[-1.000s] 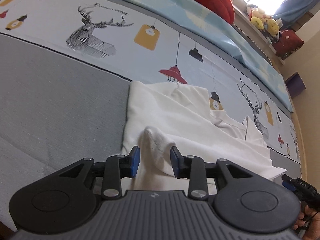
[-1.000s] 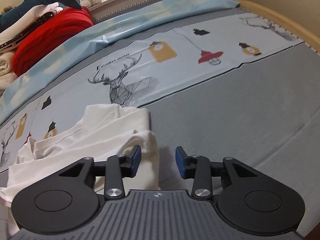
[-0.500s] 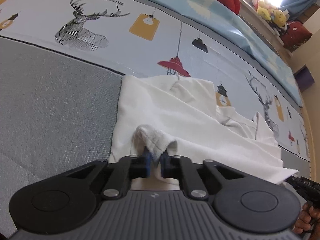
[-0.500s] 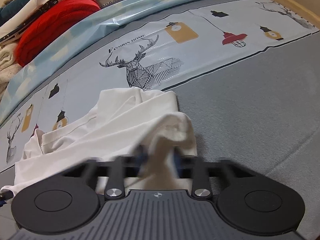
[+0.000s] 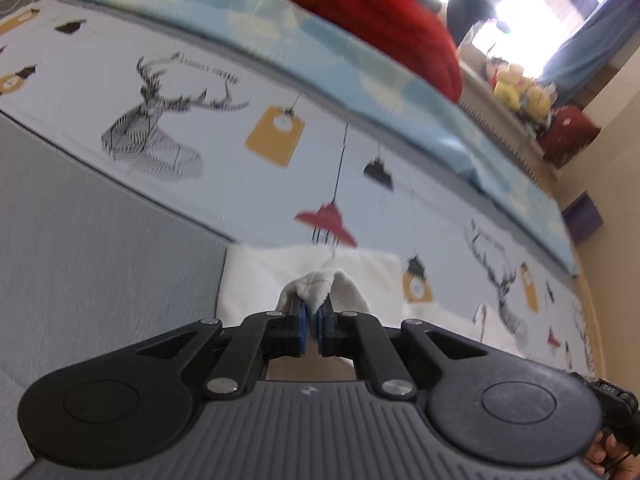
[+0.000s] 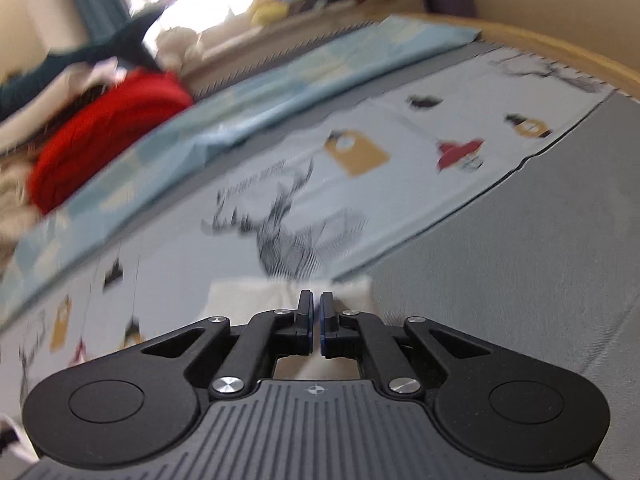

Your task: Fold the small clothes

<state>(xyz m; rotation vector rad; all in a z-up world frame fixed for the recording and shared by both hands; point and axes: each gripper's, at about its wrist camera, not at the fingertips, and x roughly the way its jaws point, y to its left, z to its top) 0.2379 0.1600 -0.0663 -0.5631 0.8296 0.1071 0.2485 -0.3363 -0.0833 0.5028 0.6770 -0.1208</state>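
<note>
A small white garment (image 5: 256,280) lies on the printed bed sheet (image 5: 240,184). My left gripper (image 5: 314,316) is shut on a bunched fold of the garment, which sticks up past the blue pads. In the right wrist view the garment (image 6: 240,296) shows just beyond my right gripper (image 6: 315,312), whose jaws stand almost together with white cloth under them. The cloth between the right pads is not clearly visible. Both views are motion-blurred.
A grey sheet area (image 5: 100,240) lies to the left, and in the right wrist view (image 6: 520,264) to the right. A light blue blanket (image 5: 320,48), a red blanket (image 5: 380,12) and plush toys (image 5: 516,88) sit at the bed's far side. A wooden bed edge (image 6: 540,44) curves at right.
Both grippers closed on the garment's near edge, then lifted and moved forward. The view now tilts up, with less garment visible ahead.
</note>
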